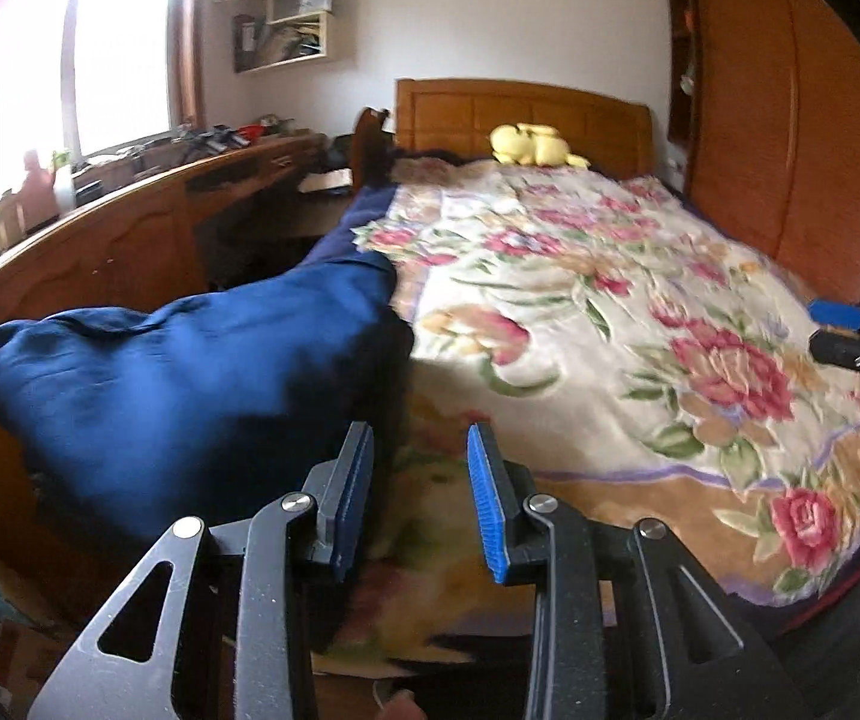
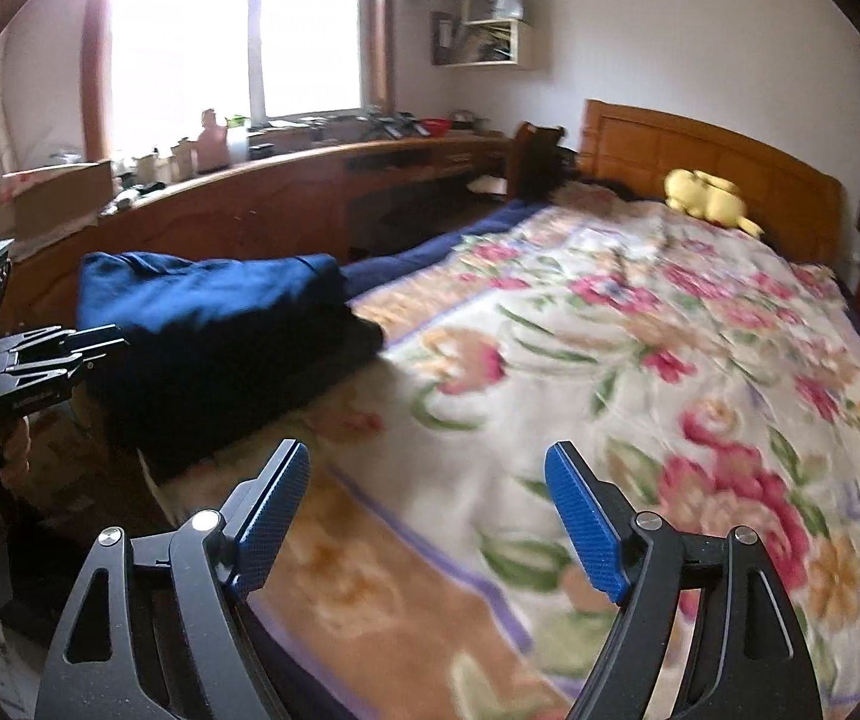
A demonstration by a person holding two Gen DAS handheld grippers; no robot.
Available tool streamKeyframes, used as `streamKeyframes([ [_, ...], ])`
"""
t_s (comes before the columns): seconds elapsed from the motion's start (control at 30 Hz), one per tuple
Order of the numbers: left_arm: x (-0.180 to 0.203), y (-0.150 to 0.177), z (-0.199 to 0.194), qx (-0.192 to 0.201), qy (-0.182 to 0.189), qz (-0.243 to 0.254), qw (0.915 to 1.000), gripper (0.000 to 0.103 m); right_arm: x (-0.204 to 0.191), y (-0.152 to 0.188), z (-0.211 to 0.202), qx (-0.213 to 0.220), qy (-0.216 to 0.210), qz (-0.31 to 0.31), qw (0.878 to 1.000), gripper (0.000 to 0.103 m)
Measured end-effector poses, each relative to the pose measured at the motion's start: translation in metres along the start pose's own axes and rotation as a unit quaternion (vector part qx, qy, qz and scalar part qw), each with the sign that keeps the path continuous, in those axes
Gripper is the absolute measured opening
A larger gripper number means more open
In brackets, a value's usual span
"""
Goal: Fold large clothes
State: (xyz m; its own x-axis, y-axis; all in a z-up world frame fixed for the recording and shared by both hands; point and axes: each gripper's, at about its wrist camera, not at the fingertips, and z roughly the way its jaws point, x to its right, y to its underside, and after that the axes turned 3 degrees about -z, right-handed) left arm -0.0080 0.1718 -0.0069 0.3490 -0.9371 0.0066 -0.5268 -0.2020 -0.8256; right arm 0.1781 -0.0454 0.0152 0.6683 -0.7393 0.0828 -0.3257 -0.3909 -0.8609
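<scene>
A dark blue garment (image 1: 190, 384) lies bundled in a thick folded heap on the bed's near left corner, also in the right wrist view (image 2: 220, 324). My left gripper (image 1: 421, 480) hovers just right of the heap, its blue pads (image 1: 352, 498) apart with nothing between them. My right gripper (image 2: 430, 480) stands wide open over the floral blanket, empty. Each gripper shows in the other's view: the right gripper (image 1: 832, 330) at the bed's right side, the left gripper (image 2: 94, 345) by the heap's left end, held by a hand.
A floral blanket (image 1: 610, 312) covers the bed (image 2: 610, 360). A yellow plush toy (image 1: 532, 144) sits by the wooden headboard (image 2: 700, 138). A long wooden desk (image 1: 130, 228) with clutter runs along the left under the window. A wooden wardrobe (image 1: 790, 120) stands at the right.
</scene>
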Motion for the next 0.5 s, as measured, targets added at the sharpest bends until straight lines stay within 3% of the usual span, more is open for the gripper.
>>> streamKeyframes([
  [0.07, 0.02, 0.002, 0.004, 0.0, 0.005, 0.009, 0.9999, 0.034, 0.009, 0.011, -0.01, -0.004, 0.01, 0.014, 1.0, 0.082],
  [0.17, 0.053, 0.005, 0.012, -0.012, 0.051, 0.012, 0.9986, 0.034, 0.021, 0.025, -0.023, -0.006, 0.026, 0.033, 0.999, 0.082],
  [0.3, 0.093, 0.006, 0.019, -0.018, 0.086, 0.018, 0.9959, 0.034, 0.027, 0.037, -0.043, 0.001, 0.054, 0.052, 0.997, 0.082],
  [0.5, 0.142, 0.005, 0.03, -0.032, 0.123, 0.026, 0.9915, 0.034, 0.033, 0.055, -0.074, 0.012, 0.09, 0.082, 0.992, 0.082],
])
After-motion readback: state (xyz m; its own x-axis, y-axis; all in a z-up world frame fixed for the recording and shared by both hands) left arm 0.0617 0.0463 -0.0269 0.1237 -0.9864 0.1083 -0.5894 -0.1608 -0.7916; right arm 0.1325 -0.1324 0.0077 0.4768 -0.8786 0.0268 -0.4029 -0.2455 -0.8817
